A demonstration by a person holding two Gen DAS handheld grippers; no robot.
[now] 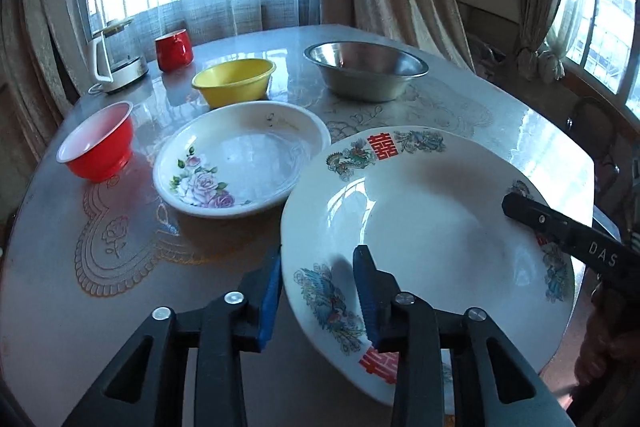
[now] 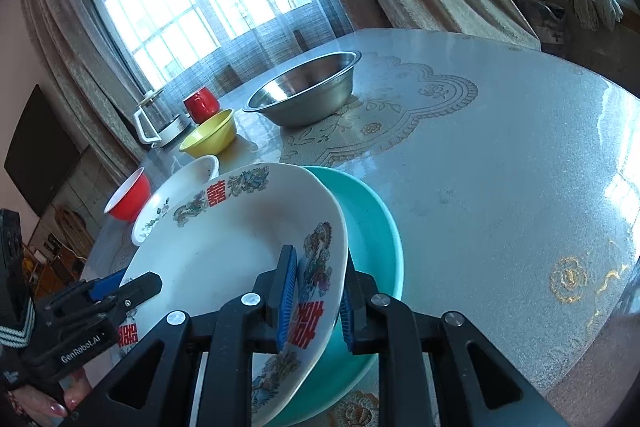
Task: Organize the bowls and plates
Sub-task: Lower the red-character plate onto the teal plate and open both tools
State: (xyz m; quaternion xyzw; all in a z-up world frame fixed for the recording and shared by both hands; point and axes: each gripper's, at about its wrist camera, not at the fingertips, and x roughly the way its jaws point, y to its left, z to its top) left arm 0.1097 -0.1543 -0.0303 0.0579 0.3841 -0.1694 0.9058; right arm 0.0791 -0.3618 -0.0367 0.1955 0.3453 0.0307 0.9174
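Observation:
A big white plate with red characters and dragon prints (image 1: 432, 227) is held over the table, its left edge between the fingers of my left gripper (image 1: 318, 301). My right gripper (image 2: 316, 301) straddles the plate's other edge (image 2: 224, 259), with a teal plate (image 2: 372, 239) under it. Both grippers' jaws stand around the rim with a gap. A white floral plate (image 1: 248, 163), red bowl (image 1: 98, 143), yellow bowl (image 1: 234, 81) and steel bowl (image 1: 366, 69) stand beyond.
A red mug (image 1: 174, 49) and a white kettle (image 1: 116, 63) stand at the far left of the table (image 1: 520, 115). Curtains and windows are behind. The table's right side (image 2: 520, 187) carries only its patterned cover.

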